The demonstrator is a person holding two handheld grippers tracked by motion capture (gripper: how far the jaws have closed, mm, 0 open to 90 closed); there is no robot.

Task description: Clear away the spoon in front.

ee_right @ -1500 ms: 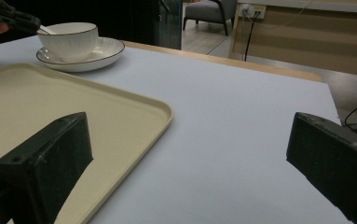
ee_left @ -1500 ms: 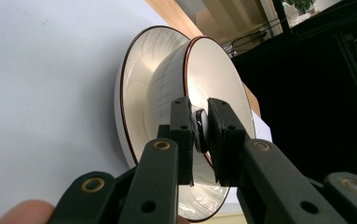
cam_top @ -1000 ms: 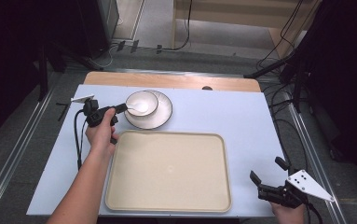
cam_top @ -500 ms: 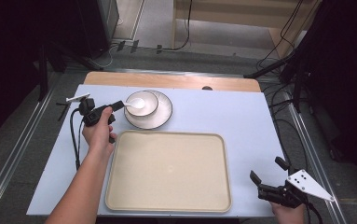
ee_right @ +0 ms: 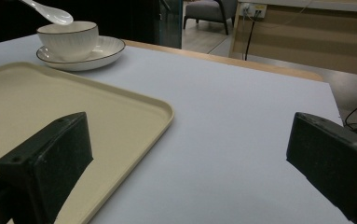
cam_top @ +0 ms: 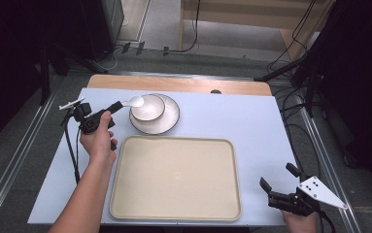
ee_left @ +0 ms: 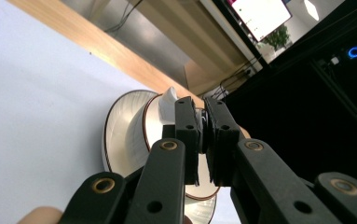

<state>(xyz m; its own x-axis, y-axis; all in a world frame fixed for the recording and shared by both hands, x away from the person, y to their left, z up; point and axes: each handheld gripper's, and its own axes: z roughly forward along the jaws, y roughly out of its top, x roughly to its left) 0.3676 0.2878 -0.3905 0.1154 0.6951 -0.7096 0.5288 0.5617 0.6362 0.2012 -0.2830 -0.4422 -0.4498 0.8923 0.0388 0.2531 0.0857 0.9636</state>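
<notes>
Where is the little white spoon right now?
In the high view, the spoon is held in the left gripper, its scoop just above the left rim of the bowl on the plate.

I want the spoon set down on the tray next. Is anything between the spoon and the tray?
Nothing visible blocks it. The left claw holds the spoon over the bowl's left rim; the tray lies bare just in front of the saucer.

Bowl [cam_top: 147, 107], plate [cam_top: 170, 120] and spoon [ee_right: 50, 12] — glossy white glaze, probably ceramic. Tray [cam_top: 174, 179]: smooth matt beige plastic. Table [cam_top: 251, 121] top matt pale blue — bare wood along its far edge. Gripper jaws matt black.
</notes>
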